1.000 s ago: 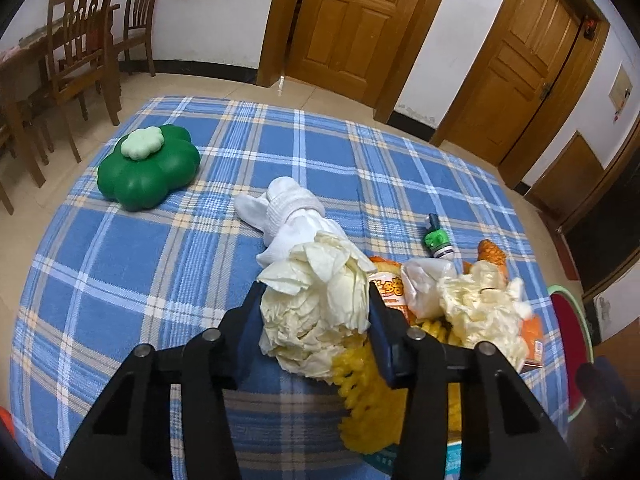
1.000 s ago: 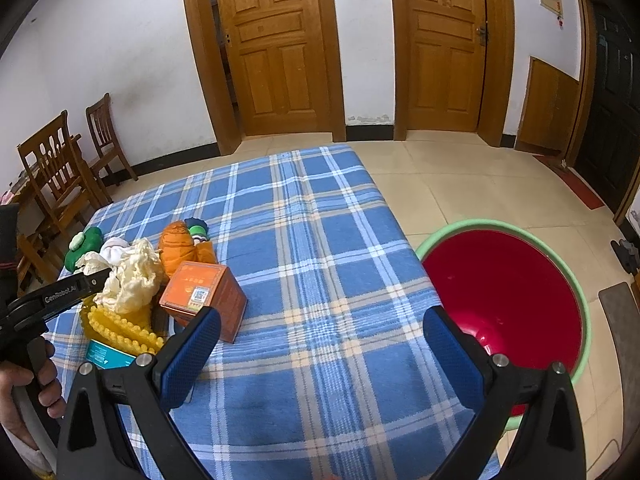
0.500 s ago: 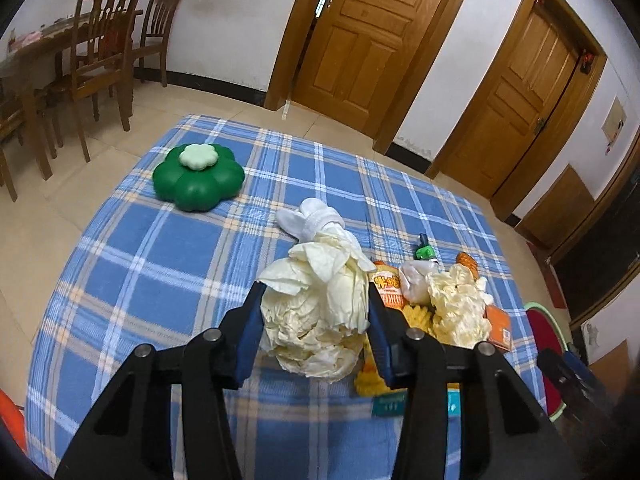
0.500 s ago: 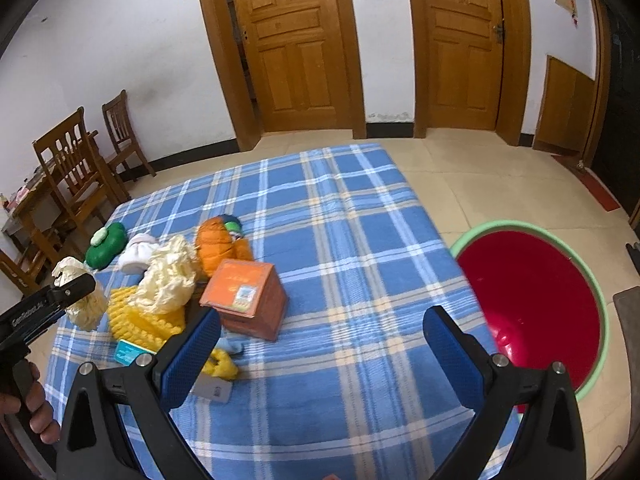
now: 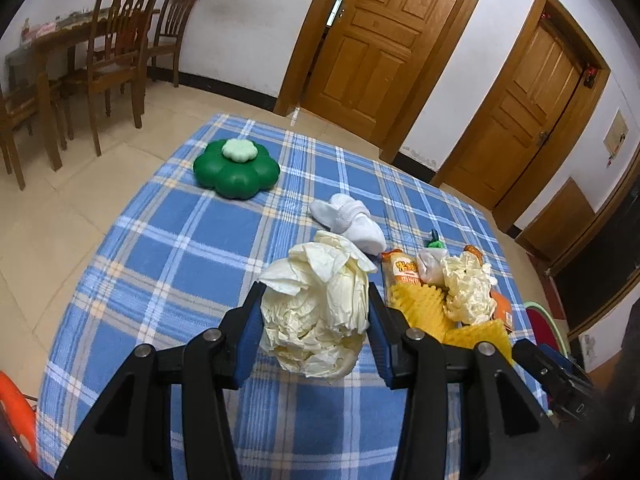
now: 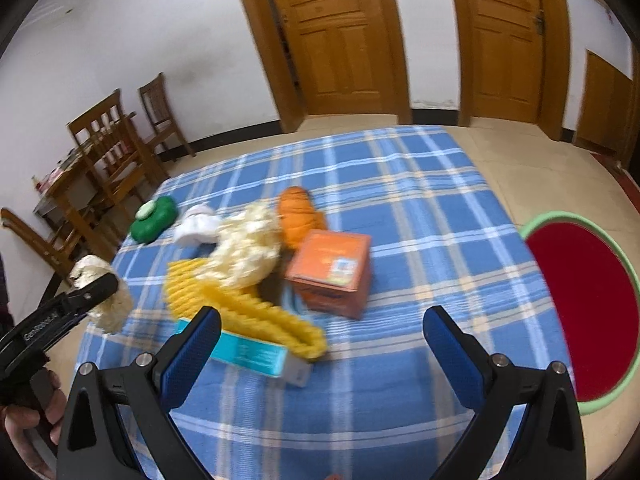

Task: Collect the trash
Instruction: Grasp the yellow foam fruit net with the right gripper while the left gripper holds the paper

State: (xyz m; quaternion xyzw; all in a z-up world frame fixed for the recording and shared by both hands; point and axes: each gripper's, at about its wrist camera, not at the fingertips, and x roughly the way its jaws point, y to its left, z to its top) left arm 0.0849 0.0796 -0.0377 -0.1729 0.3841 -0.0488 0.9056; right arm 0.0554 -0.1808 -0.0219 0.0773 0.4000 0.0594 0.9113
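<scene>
My left gripper is shut on a crumpled cream paper ball and holds it above the near left part of the blue plaid table. It also shows in the right wrist view, past the table's left edge. My right gripper is open and empty above the table's near edge. A second crumpled paper ball lies on a yellow corrugated foam piece, beside an orange box. A red basin with a green rim stands on the floor at the right.
On the table are a green flower-shaped container, rolled white socks, an orange snack packet, a small green-capped bottle, an orange plush and a teal box. Wooden chairs stand far left.
My left gripper has risen and pulled back to the left with the paper ball. My right gripper has moved back and turned left, so the table's objects sit more centrally.
</scene>
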